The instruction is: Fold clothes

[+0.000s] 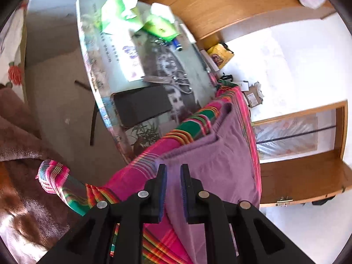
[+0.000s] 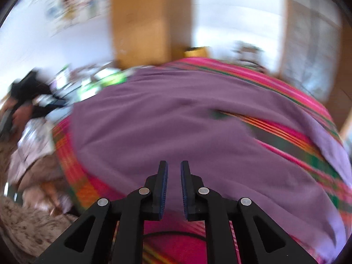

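Note:
A purple garment (image 1: 220, 158) lies folded on a pink, green and orange striped cloth (image 1: 136, 171). My left gripper (image 1: 173, 167) sits at the garment's near left edge. Its jaws stand a narrow gap apart, purple fabric shows in the gap, and the pads do not visibly press on it. The right wrist view is blurred. There the purple garment (image 2: 176, 114) spreads wide over the striped cloth (image 2: 275, 83). My right gripper (image 2: 174, 164) hovers over the garment's near part, slightly open, with nothing between its fingers.
Beyond the cloth stands a glass-topped table (image 1: 105, 50) with a black flat case (image 1: 140, 107), green packets (image 1: 158, 26) and papers. A brown fleece blanket (image 1: 19, 132) lies to the left. Wooden cabinets (image 1: 220, 4) and a white wall are behind.

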A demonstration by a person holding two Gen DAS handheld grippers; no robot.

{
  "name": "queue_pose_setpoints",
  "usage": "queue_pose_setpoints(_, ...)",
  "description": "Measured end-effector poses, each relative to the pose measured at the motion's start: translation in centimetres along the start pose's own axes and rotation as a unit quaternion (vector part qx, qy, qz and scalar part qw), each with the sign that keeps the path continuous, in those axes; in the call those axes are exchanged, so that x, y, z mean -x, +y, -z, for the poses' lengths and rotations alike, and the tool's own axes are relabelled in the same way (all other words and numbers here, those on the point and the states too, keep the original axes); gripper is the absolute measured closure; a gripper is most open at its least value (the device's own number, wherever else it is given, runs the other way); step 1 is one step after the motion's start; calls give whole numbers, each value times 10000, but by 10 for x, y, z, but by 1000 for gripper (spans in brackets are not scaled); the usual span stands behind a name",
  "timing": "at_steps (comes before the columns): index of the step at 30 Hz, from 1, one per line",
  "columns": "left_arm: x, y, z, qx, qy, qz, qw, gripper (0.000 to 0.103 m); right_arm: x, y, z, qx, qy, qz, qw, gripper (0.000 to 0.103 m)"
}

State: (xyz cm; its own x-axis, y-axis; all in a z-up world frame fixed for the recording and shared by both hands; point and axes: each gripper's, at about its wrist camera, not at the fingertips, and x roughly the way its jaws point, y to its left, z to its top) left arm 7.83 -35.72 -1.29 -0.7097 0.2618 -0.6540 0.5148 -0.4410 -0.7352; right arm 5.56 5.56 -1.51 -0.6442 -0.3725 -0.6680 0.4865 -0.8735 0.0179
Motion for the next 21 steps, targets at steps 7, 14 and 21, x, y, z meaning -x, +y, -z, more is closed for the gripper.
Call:
queue_pose_setpoints(7,16,-43,30,-903,-407,-317,9946,90,53,-93,38,-1282,-216,1365,9821,71)
queue_pose_setpoints(14,-13,-98,80,-1972,329,130,9797,79,112,-167,89,-2457,-421,2171,9438,69)
queue_pose_setpoints(21,-68,-138,140,-2714,1390,223,9521,79,140,-205,130,-3262,-566,2323,9146,69)
